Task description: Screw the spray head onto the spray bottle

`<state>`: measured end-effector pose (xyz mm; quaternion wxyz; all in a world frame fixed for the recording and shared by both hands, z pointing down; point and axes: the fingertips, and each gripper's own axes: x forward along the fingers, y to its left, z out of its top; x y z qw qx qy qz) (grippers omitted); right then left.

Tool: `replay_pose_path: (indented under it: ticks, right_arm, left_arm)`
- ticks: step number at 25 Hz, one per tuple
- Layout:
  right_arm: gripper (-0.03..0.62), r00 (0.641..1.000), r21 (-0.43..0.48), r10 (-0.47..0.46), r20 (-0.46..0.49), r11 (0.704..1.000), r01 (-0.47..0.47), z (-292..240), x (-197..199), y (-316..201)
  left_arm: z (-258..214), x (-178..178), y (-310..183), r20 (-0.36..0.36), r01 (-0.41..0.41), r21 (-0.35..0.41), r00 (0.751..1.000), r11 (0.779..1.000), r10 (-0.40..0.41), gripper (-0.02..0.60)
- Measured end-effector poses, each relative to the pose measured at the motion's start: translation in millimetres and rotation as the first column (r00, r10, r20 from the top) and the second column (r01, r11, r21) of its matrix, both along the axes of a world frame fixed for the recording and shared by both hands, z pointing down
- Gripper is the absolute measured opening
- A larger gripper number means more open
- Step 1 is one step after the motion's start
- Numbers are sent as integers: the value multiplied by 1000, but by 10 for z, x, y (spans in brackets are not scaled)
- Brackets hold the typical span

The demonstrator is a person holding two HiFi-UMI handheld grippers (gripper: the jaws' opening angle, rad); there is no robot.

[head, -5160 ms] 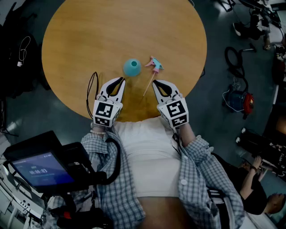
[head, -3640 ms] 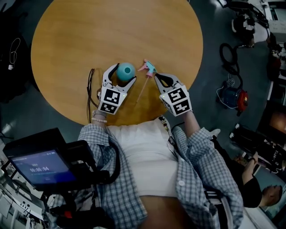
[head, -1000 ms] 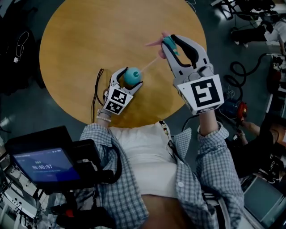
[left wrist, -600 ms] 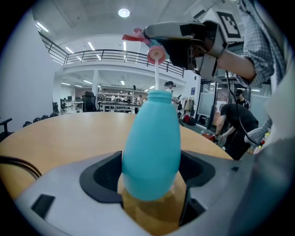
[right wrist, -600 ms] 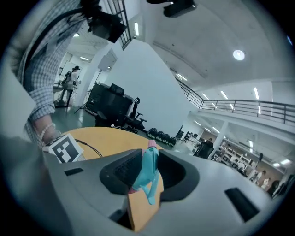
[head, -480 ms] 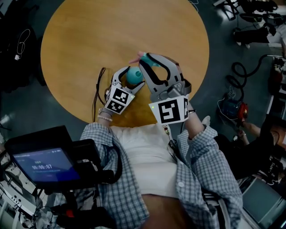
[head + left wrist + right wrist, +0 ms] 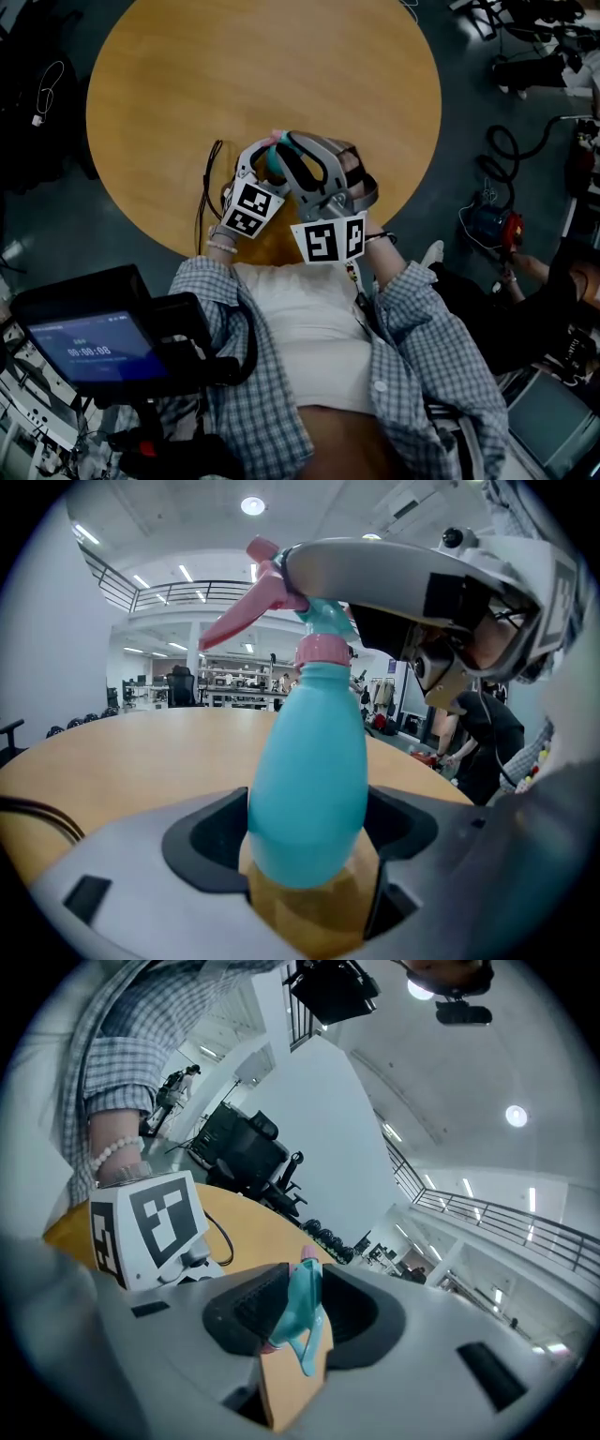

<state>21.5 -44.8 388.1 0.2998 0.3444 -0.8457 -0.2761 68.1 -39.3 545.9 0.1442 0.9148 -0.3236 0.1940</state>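
Observation:
A teal spray bottle (image 7: 305, 771) stands upright on the round wooden table (image 7: 234, 75), and my left gripper (image 7: 307, 829) is shut on its body. In the head view only a sliver of the bottle (image 7: 274, 161) shows between the left gripper (image 7: 265, 161) and the right gripper (image 7: 287, 150), which reaches over it. My right gripper (image 7: 305, 1312) is shut on the teal spray head (image 7: 302, 1307). In the left gripper view the spray head's pink collar (image 7: 322, 650) sits on the bottle's neck, with the pink trigger (image 7: 246, 614) pointing left.
A black cable (image 7: 201, 187) loops on the table left of the left gripper. The table's near edge runs just under both grippers. Cables and gear (image 7: 487, 220) lie on the floor at the right. A screen unit (image 7: 89, 352) sits at the lower left.
My right gripper has come down and to the left with the spray head, rolling as it went, and now sits over the bottle's top. The left gripper and bottle have not moved.

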Motion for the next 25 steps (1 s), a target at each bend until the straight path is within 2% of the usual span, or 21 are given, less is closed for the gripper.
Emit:
replay_pose_path:
  ticks: [12, 21, 25]
  right_arm:
    - [102, 999, -18, 24, 22, 1000, -24, 23, -26, 58]
    - [103, 999, -26, 46, 3, 999, -46, 20, 3, 165]
    - [103, 999, -57, 32, -13, 998, -32, 31, -5, 140]
  left_arm:
    - [2, -12, -11, -5, 2, -1, 1000, 1000, -2, 387]
    - [0, -2, -23, -11, -1, -3, 1000, 1000, 1, 387]
    - [23, -6, -24, -11, 1, -8, 1000, 1000, -1, 387]
